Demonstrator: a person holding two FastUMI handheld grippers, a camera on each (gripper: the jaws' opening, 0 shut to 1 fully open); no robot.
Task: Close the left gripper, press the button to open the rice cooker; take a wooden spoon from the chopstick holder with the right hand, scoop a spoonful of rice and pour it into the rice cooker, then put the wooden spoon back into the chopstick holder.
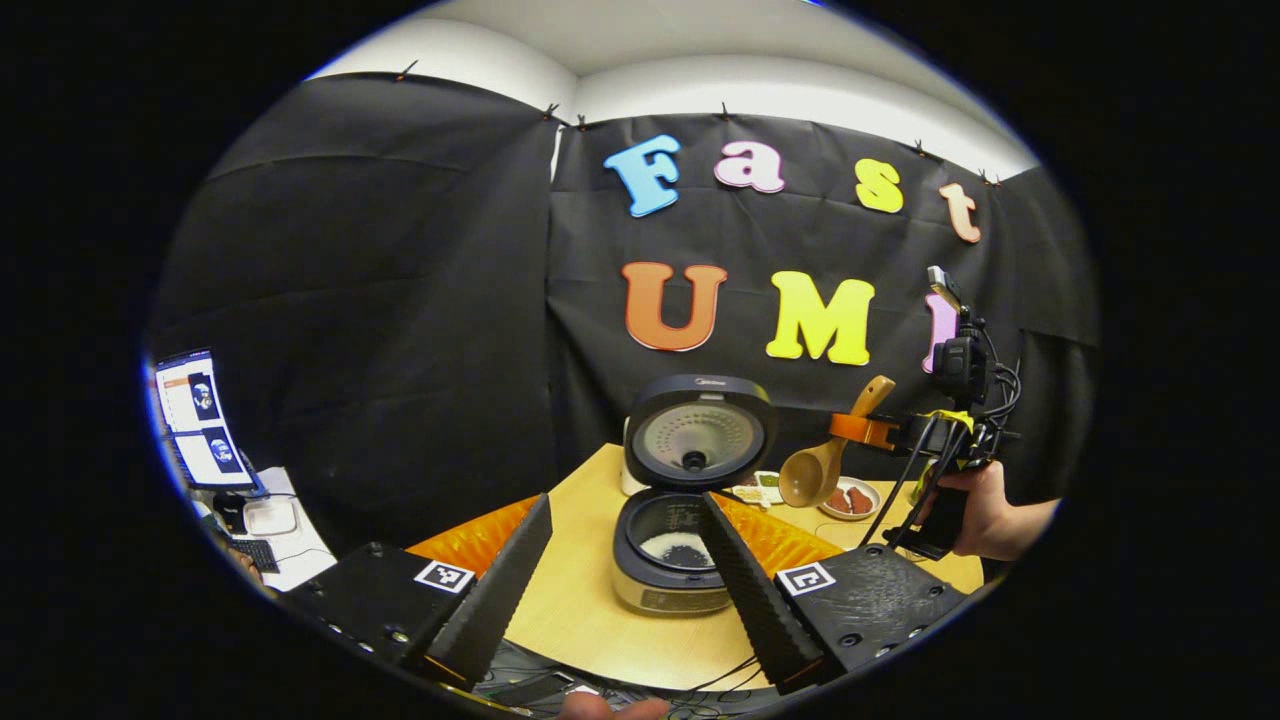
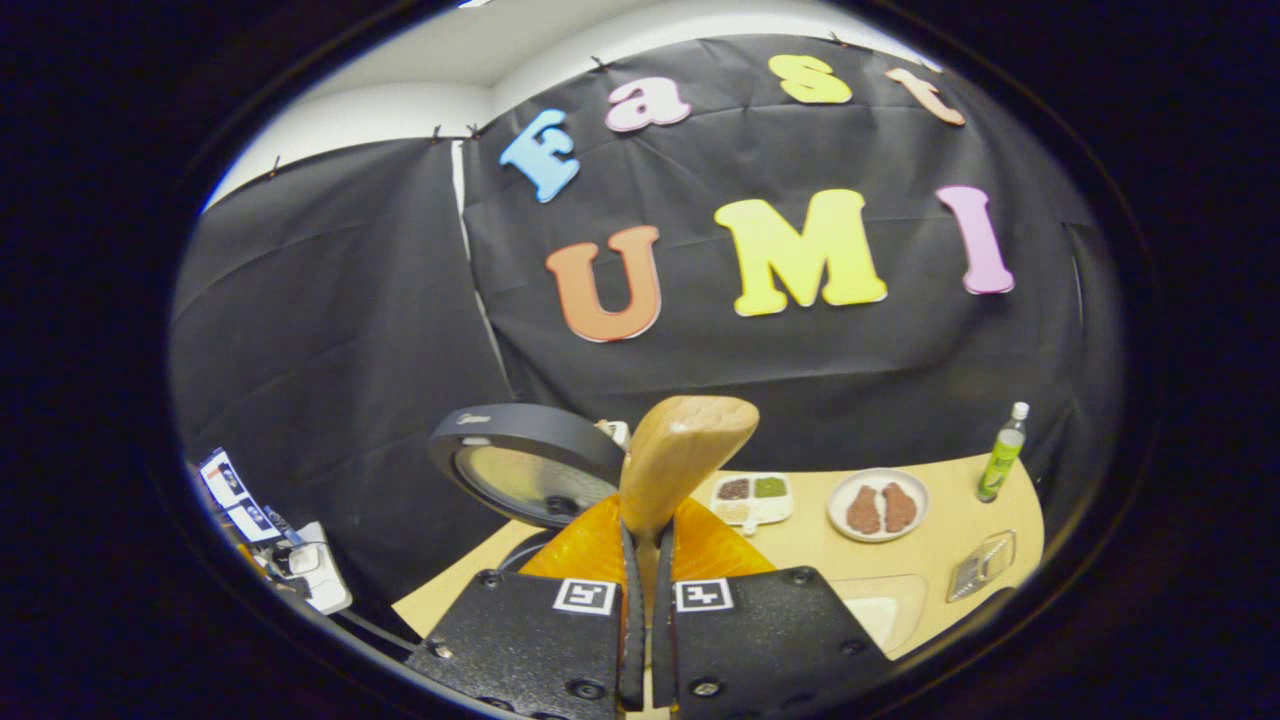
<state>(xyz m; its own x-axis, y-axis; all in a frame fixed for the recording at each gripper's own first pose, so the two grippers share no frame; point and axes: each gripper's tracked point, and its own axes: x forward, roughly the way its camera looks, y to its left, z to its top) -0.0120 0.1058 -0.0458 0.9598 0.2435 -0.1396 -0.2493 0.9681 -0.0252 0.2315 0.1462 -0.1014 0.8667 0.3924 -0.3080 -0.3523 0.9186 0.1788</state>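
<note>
Spoon handle is being clamped by the right gripper, bowl hanging above the counter just right of the open rice cooker; the left gripper is being held apart.

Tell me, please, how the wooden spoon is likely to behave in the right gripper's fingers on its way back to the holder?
The wooden spoon looks rigid, so it probably will not flex. The right gripper pinches its handle narrowly, with the bowl hanging well clear, so it may pivot if bumped. Its smooth, rounded wood could slip a little; it seems light for its size.
</note>
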